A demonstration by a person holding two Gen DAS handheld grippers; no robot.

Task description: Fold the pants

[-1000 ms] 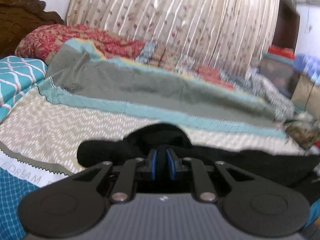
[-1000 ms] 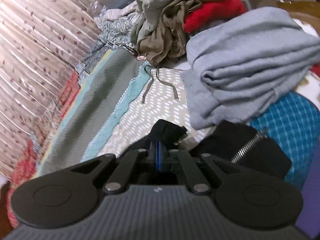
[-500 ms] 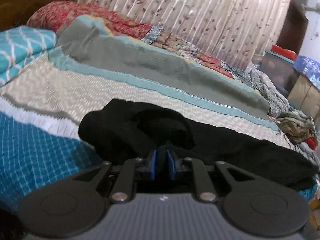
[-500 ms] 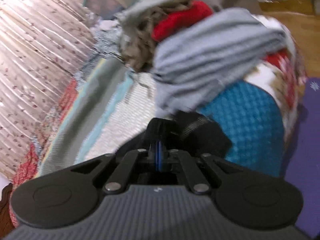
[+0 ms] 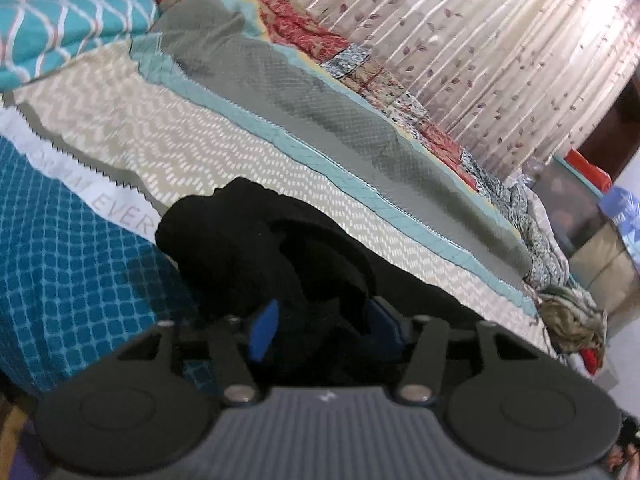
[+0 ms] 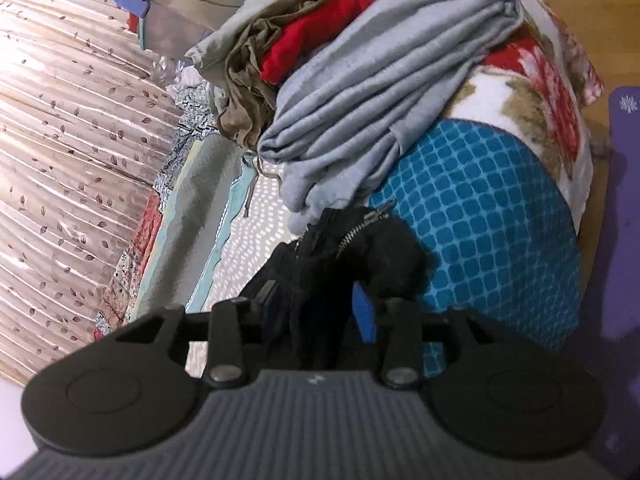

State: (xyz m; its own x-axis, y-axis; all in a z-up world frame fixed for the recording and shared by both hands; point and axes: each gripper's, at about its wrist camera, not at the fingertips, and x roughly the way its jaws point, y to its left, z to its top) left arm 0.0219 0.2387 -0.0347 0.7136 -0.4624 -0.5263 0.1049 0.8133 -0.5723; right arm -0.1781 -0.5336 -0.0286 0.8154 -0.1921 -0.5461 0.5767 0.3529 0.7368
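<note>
The pants (image 5: 256,248) are lying bunched at the bed's (image 5: 80,264) near edge. The left gripper (image 5: 324,328) and right gripper (image 6: 316,312) are both standing with fingers spread, black cloth lying loose between them. A grey garment (image 6: 380,92) is crowding the zipper end; patterned bedcover beyond is lying bare.

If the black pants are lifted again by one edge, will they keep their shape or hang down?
The black pants would probably hang limp: they lie bunched in soft folds between the open pads of the left claw. The zipper end may sag slightly more. Their fuzzy surface suggests little slipping.
</note>
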